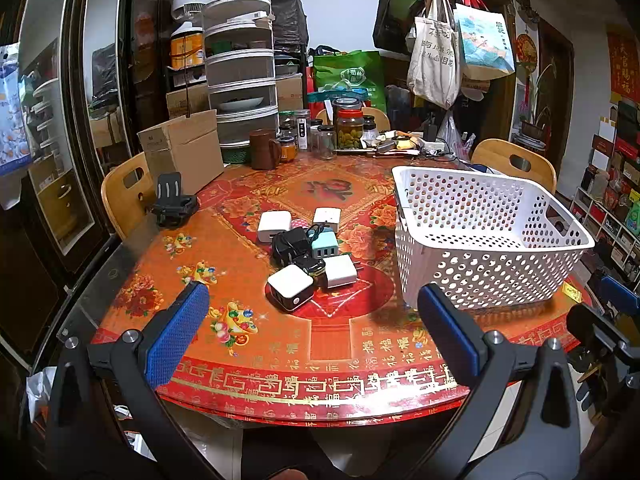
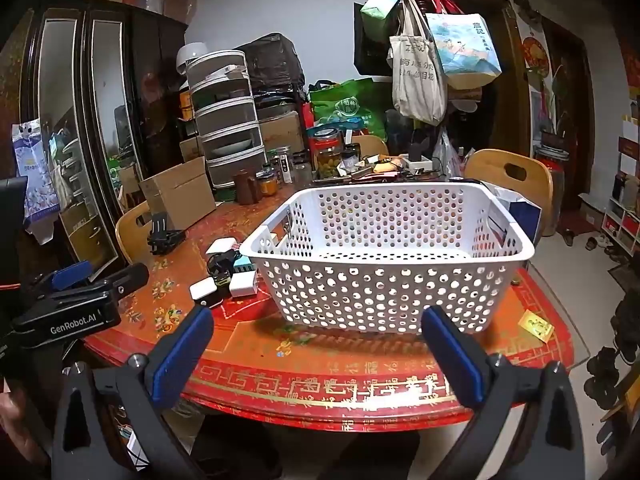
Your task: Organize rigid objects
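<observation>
A cluster of several chargers lies mid-table: white cubes (image 1: 290,287), a black adapter (image 1: 291,243), a teal multi-port charger (image 1: 324,245) and white plugs (image 1: 340,271). To their right stands a white perforated basket (image 1: 486,240), with nothing visible inside. My left gripper (image 1: 314,300) is open near the table's front edge, short of the chargers, nothing between its blue pads (image 1: 176,332). My right gripper (image 2: 318,322) is open in front of the basket (image 2: 384,256), holding nothing. The chargers (image 2: 224,276) sit left of the basket in the right wrist view, where the left gripper's body (image 2: 72,308) also shows.
The round red-orange table (image 1: 280,384) carries a cardboard box (image 1: 184,152), a black phone stand (image 1: 174,204), a brown mug (image 1: 264,148), jars (image 1: 350,128) and stacked food covers (image 1: 240,68) at the back. Wooden chairs (image 1: 124,196) ring it. A small gold packet (image 2: 536,326) lies right of the basket.
</observation>
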`<action>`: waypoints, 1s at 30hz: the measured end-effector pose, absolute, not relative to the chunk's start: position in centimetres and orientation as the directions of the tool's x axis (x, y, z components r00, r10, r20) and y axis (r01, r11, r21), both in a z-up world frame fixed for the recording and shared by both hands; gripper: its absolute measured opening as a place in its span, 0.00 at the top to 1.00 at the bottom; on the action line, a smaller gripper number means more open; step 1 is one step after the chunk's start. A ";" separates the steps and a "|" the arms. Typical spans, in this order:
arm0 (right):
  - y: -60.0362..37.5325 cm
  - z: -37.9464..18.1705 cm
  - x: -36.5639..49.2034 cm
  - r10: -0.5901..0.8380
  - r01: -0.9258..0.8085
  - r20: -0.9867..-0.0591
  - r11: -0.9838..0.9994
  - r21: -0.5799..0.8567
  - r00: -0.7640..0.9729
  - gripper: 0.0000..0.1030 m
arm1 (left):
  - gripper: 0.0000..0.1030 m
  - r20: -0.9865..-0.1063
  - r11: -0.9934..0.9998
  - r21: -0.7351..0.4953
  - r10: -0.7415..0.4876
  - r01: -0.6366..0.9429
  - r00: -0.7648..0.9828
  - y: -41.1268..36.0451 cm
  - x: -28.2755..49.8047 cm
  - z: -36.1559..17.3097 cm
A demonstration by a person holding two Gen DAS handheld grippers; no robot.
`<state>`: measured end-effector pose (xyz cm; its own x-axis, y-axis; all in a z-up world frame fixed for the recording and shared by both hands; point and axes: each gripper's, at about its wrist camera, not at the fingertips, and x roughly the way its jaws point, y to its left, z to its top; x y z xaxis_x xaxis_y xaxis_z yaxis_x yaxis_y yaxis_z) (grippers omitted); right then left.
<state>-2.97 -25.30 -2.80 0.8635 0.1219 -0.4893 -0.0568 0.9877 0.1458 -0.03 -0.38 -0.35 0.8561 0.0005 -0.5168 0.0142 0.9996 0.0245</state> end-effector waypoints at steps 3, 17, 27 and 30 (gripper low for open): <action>-25.3 -2.9 -3.0 0.122 -0.058 -0.488 0.988 0.145 0.864 0.00 | 0.00 -0.518 1.000 0.024 0.000 0.015 0.856 -0.4 0.0 -0.3; -25.3 -2.9 -3.0 0.122 -0.059 -0.486 0.988 0.144 0.865 0.00 | 0.00 -0.520 1.000 0.026 0.000 0.016 0.854 -0.5 0.1 -0.5; -25.4 -2.6 -3.1 0.123 -0.060 -0.486 0.988 0.143 0.865 0.00 | 0.00 -0.526 1.000 0.024 -0.003 0.018 0.850 -0.2 0.1 -0.9; -25.4 -2.7 -3.1 0.122 -0.059 -0.486 0.988 0.144 0.866 0.00 | 0.00 -0.527 0.999 0.026 -0.002 0.018 0.850 -0.2 0.2 -0.9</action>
<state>-3.07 -25.44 -2.70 0.8655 0.1223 -0.4857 -0.0586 0.9878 0.1442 0.20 -0.24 -0.87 0.8500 -0.0019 -0.5268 0.0185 0.9995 0.0262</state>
